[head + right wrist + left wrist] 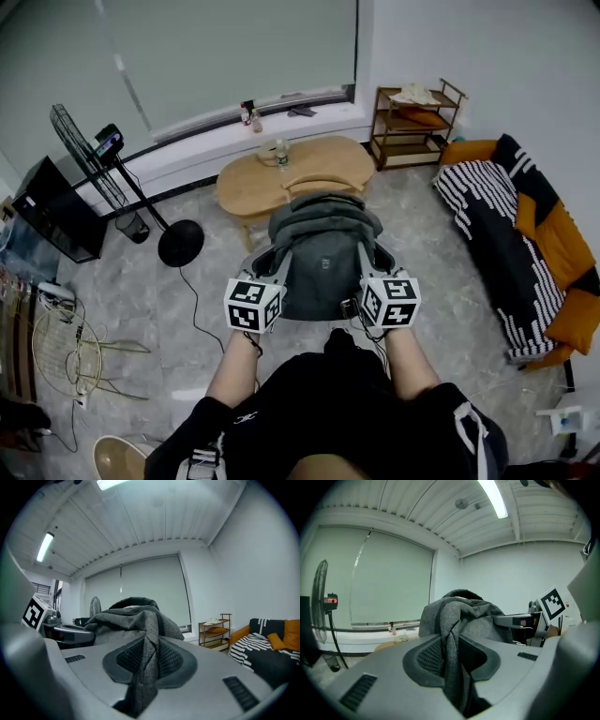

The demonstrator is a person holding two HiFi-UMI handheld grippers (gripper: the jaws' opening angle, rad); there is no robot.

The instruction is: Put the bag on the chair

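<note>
Head view
- Nearest: the person's dark-clothed torso and bare forearms (234, 370), at the bottom edge.
- Left gripper (277, 266): reaches forward to the near left side of the bag (323, 253).
- Right gripper (366, 264): mirrors it on the bag's near right side.
- Bag position: the grey bag sits between the two grippers, straight in front of the person. In this view its far end overlaps the wooden table (253, 183). What lies under it is hidden.
- Surroundings: a standing fan (84, 150) is at the left and a striped, orange-cushioned sofa (525, 244) at the right. A small shelf (412, 122) stands by the far wall.

Left gripper view
- Jaws: they are partly closed and pinch a bunched fold of the bag's grey fabric, which runs down the gap between the pads.
- Beyond: the bulk of the bag rises just past the jaws, with the right gripper at its far side.

Right gripper view
- Jaws: they are partly closed on another fold of grey bag fabric, pressed between both pads.
- Beyond: the body of the bag fills the middle, and the left gripper shows at the left.
</note>
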